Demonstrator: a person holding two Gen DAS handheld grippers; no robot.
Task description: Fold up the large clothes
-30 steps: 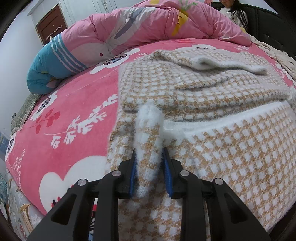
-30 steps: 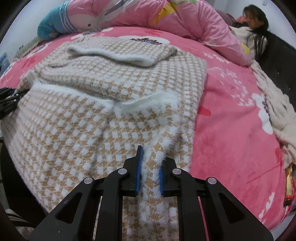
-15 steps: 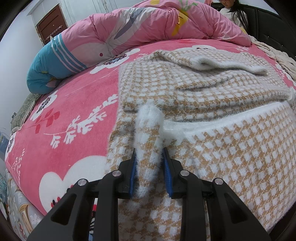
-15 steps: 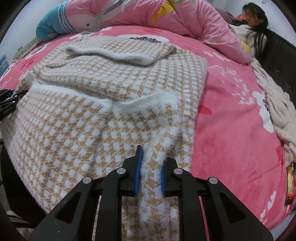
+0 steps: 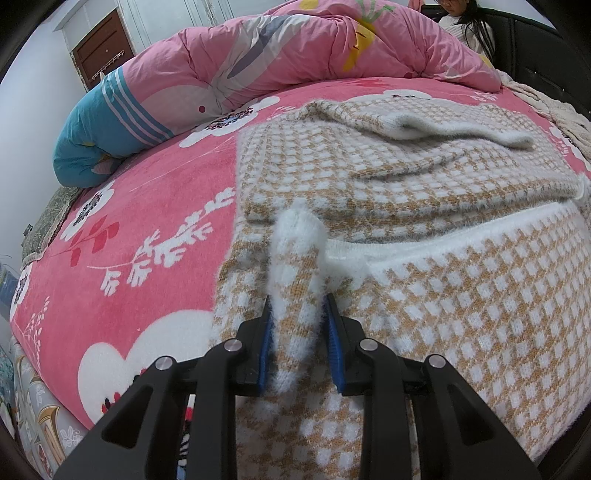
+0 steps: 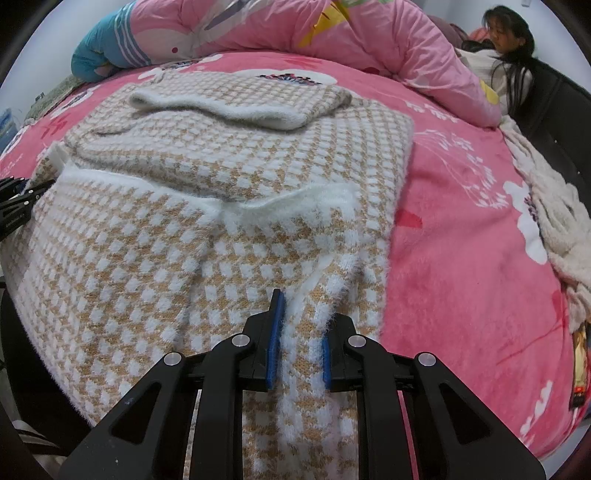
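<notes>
Garment: fuzzy tan-and-white houndstooth knit sweater [image 5: 424, 177] lying on the pink fleece bed blanket with white flower print [image 5: 147, 206], near the bed's front edge. Sleeves are folded in across the body, stacked in layers at the far end; a grey-white ribbed cuff [image 5: 461, 129] sits on top. White fluffy hem band [image 6: 280, 206] runs crosswise over the middle, so the lower part is doubled up over the body. Pile is long and hairy, edges blurred by fuzz.

Left hand-held gripper [image 5: 297, 343]: blue pads narrowed onto a raised pleat of the sweater's left hem corner, fabric bunched upright between them. Right hand-held gripper [image 6: 297, 347]: same thing on the right corner, a ridge of knit sitting between the pads, both pads touching fabric.

Behind the sweater: rolled pink quilt with blue striped end [image 5: 229, 77]. Cream knit throw [image 6: 554, 221] along the right side of the bed. Dark-haired person [image 6: 506, 33] sitting at the far right corner.
</notes>
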